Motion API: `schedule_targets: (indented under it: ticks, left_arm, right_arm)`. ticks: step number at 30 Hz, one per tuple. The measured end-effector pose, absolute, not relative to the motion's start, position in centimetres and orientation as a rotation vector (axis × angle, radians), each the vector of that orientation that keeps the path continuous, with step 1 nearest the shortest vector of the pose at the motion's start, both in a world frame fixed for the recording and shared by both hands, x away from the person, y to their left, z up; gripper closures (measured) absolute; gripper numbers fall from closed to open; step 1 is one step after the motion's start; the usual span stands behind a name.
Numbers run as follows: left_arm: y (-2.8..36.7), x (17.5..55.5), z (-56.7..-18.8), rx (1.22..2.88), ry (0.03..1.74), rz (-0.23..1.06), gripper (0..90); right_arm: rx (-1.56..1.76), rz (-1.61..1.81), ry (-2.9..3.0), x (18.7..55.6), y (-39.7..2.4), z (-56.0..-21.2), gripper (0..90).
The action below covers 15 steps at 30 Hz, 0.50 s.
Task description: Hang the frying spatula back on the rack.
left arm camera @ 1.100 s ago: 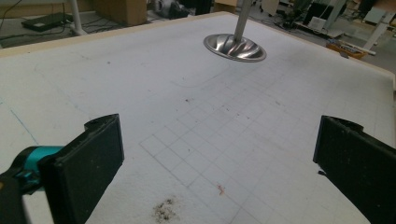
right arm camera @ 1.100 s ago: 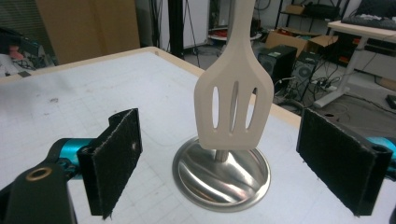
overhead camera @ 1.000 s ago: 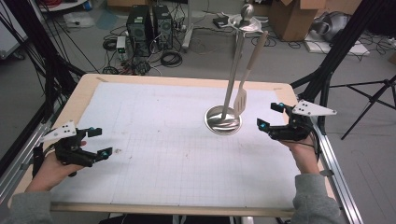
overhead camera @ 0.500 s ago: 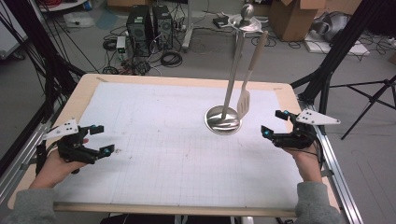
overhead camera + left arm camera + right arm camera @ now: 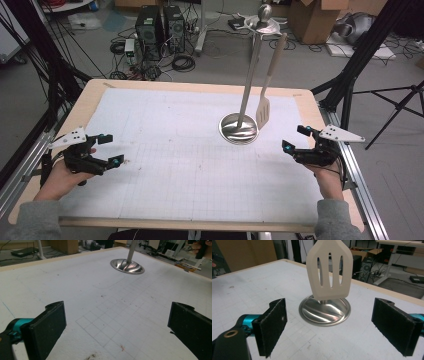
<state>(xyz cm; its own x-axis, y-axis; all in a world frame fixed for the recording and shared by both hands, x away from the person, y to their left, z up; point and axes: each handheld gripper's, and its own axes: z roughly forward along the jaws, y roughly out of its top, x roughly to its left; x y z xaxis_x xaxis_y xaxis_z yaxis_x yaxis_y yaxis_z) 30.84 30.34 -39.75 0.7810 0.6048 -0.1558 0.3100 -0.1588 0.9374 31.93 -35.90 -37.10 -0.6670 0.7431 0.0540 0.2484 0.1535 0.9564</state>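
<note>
Overhead, a slotted spatula hangs from the steel stand.

A stand sits on the table right of centre, toward the far edge. A spatula hangs just beside its pole, on the right. The left hand-held gripper is near the left edge, the right hand-held gripper near the right edge, facing the spatula.

A polished steel utensil stand with a round domed base and a slim upright post topped by a ball stands on the table's white gridded mat, toward the far right corner. A cream slotted plastic spatula hangs from its top, blade down, just above the base's right rim.
</note>
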Motion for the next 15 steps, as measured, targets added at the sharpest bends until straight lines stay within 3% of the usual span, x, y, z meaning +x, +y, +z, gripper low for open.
schedule_targets:
  ticks: [15]
  left_arm:
    - [30.4, 30.9, -40.0, 1.763, 0.729, 0.317, 2.2]
  right_arm:
    - [1.027, 1.518, 1.982, 31.1, -37.3, -38.9, 12.3]
